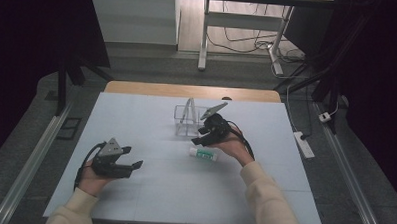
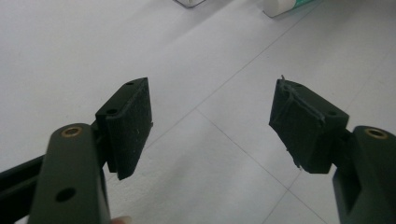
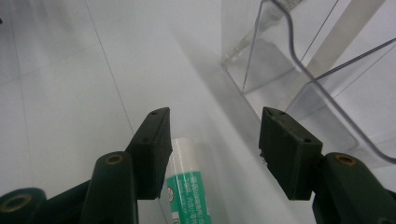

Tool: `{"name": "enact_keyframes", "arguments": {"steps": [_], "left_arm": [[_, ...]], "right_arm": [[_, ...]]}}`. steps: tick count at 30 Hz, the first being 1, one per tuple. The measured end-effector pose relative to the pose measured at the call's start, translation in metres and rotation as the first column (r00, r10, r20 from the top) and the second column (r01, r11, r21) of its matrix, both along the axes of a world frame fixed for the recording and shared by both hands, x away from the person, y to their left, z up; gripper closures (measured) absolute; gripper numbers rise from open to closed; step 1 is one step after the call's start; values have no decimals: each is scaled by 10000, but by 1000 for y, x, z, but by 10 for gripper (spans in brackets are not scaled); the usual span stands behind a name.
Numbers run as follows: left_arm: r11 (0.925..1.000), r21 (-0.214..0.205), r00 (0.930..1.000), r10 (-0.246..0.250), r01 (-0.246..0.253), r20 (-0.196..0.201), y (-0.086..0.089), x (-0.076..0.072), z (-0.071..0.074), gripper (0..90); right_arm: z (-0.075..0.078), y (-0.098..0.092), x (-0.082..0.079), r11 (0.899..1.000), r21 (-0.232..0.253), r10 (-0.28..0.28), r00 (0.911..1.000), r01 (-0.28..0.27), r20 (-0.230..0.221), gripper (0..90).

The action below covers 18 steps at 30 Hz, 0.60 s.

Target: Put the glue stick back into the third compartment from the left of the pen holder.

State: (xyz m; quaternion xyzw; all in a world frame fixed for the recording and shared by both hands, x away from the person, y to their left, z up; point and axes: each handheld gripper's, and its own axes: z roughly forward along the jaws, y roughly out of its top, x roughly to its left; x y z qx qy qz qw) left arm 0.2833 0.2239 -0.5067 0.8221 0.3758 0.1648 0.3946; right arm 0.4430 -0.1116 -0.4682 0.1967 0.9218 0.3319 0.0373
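The left gripper (image 1: 130, 159) rests on the white table (image 1: 148, 190), jaws wide open and holding nothing. To its right, the right gripper (image 3: 212, 154) hovers open over the white and green tube (image 3: 187, 186), which lies flat beside the clear plastic holder (image 3: 299, 65). It should come lower, keep the tube centred, then close gently.

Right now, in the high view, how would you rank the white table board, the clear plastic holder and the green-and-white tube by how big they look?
1. White table board, by far the largest.
2. Clear plastic holder, standing farther from the camera, so it may look smaller than it is.
3. Green-and-white tube, lying on the board, the smallest.
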Motion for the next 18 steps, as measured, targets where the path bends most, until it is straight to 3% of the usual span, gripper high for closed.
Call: {"name": "enact_keyframes", "arguments": {"steps": [18], "left_arm": [[10000, 26, 10000, -59, 59, -30, 0, 0, -1, 298]], "right_arm": [[-19, 13, 2, 9948, -917, 392, 9976, -443, -574, 418]]}}
